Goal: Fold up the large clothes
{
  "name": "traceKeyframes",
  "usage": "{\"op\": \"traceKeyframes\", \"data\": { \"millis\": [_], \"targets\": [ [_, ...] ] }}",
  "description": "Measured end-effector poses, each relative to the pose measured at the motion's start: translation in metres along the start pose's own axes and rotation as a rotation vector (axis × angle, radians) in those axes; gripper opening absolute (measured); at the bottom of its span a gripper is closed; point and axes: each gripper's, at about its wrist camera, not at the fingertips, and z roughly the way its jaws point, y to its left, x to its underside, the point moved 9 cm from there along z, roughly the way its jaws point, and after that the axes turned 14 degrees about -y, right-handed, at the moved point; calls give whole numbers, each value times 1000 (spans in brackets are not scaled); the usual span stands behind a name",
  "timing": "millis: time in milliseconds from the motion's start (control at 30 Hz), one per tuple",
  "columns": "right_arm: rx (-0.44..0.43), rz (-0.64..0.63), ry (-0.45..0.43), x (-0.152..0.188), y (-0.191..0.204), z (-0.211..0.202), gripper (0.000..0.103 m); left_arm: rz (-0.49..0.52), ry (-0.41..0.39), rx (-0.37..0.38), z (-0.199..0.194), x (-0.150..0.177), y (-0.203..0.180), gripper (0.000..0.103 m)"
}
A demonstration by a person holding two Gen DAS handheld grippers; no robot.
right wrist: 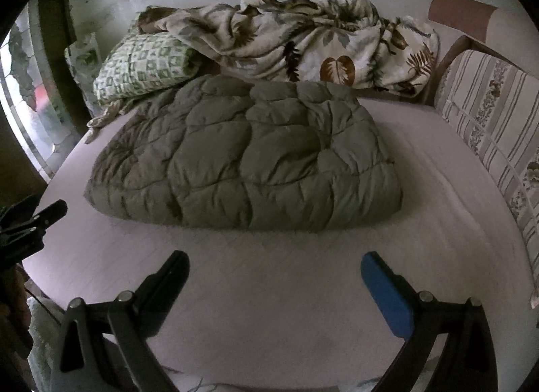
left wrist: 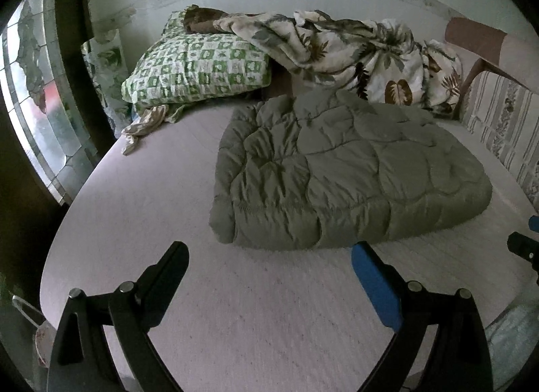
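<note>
Left claw [left wrist: 269, 255] and right claw [right wrist: 274, 265] both wide open, empty, short of the folded quilt [right wrist: 249, 156]

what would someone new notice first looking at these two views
The puffy grey-green quilted comforter, lying folded in a thick bundle in the middle of the pale pink bed sheet, draws the eye first. Behind it, against the wall, a crumpled cream blanket with brown leaf print spills over a green-and-white checked pillow. Both grippers, left and right, hover open and empty in front of the bundle.
</note>
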Motion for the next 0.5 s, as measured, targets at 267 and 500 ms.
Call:
{"op": "traceKeyframes", "data": {
  "millis": [267,500],
  "targets": [
    [-19,8,-44,5,13,-31,103,-28,22,4,-24,18,-1,97],
    [-28,1,-69,12,19,-55,103,96,-24,-91,-49,22,-6,97]
  ]
}}
